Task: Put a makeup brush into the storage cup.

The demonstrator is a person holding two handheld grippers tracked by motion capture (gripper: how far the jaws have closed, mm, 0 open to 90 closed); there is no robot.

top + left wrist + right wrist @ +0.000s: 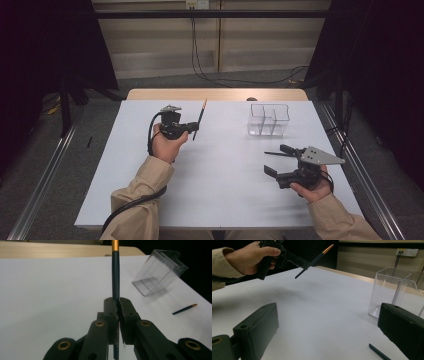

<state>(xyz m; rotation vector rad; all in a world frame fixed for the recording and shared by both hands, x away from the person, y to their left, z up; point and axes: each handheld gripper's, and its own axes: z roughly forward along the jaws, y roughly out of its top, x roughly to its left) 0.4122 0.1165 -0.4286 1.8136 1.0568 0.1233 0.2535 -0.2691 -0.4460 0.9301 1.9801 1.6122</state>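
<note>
My left gripper [194, 126] is shut on a dark blue pencil [201, 114] with a gold end, holding it in the air over the far left of the white table [220, 200]. In the left gripper view the pencil [115, 272] rises straight up from the closed jaws of the left gripper [118, 302]. My right gripper [275, 159] is open at the near right with nothing between its jaws. A second dark pencil [274, 153] lies on the table between them, also visible as the second pencil [378, 353]. The right gripper view shows the left gripper [305, 265] with its pencil [319, 255].
A clear plastic container [268, 120] with inner dividers stands at the far right, just beyond the right gripper. A wooden tabletop edge [215, 94] runs behind the white sheet. Metal rails [360, 165] flank the table.
</note>
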